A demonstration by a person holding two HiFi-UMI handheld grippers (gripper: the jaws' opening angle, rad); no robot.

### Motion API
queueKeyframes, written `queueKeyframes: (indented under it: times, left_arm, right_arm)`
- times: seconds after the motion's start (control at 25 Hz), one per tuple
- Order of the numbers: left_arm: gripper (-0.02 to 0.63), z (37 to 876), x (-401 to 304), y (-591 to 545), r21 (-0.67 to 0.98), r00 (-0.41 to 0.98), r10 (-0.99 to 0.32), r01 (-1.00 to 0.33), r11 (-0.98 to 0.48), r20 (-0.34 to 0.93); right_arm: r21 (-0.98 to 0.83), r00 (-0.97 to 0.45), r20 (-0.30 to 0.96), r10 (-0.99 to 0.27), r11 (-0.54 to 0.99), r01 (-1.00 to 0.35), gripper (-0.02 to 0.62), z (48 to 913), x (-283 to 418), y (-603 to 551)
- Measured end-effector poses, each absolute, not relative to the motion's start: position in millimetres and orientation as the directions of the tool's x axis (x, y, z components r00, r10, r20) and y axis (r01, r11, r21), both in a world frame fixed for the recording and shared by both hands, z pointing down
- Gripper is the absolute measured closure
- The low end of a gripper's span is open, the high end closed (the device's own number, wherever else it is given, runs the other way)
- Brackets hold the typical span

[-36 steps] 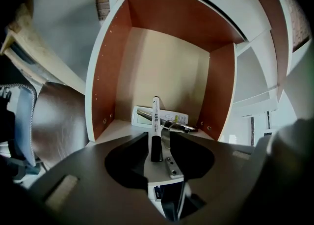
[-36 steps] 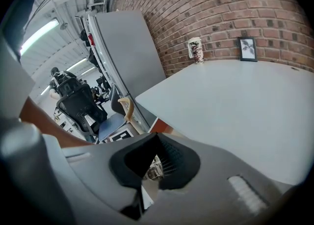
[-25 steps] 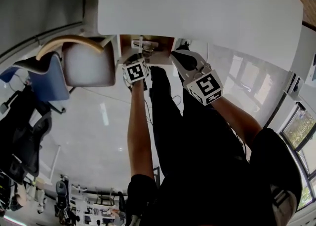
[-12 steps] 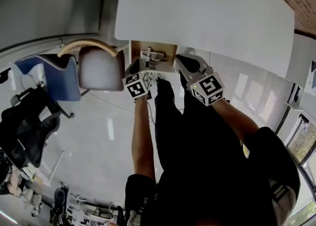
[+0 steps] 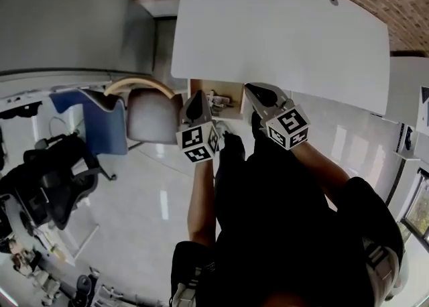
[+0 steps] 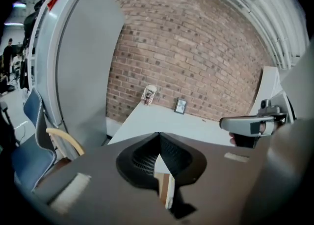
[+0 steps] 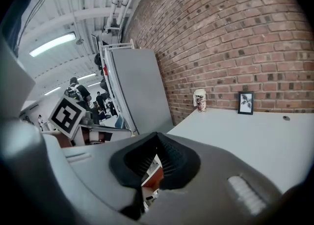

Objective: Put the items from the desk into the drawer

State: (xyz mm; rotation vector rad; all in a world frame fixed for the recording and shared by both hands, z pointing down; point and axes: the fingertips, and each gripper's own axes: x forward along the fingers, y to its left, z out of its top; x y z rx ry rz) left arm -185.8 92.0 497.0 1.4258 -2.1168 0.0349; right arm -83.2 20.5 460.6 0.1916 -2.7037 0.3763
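White desk (image 5: pixel 281 37) carries a cup (image 7: pixel 199 100) and a picture frame (image 7: pixel 246 102) at its far edge. Under its near edge the drawer (image 5: pixel 218 101) stands open, small items inside. Left gripper (image 6: pixel 159 134) and right gripper (image 7: pixel 157 134) hover beside it, fingers pressed together, holding nothing

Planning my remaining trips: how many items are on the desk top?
2. A patterned cup stands at the far edge of the desk by the brick wall; a framed picture stands just right of it. None appears hidden.

right gripper (image 7: pixel 157 134): fingers (image 7: pixel 175 164) together, empty | desk (image 7: pixel 255 138): cup (image 7: pixel 199 100), picture frame (image 7: pixel 245 102)
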Motion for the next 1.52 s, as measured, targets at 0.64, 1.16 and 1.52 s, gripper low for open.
queueKeyframes:
  times: [0.64, 1.16, 1.52]
  left_arm:
    - [0.589, 329, -145, 105, 0.193, -0.337, -0.933, -0.914, 0.357, 0.127]
    - [0.591, 330, -144, 111, 0.188, -0.348, -0.929, -0.911, 0.366, 0.122]
    - [0.591, 331, -150, 110, 0.182, -0.342, -0.932, -0.915, 0.36, 0.123]
  right_arm:
    - [-0.21, -0.945, 0.303, -0.124, 0.959, -0.193, 0.592, 394, -62, 16]
    - [-0.195, -0.949, 0.283, -0.14, 0.96, -0.2, 0.594, 385, -54, 19]
    - [-0.195, -0.951, 0.273, -0.142, 0.96, -0.199, 0.594, 381, -61, 18]
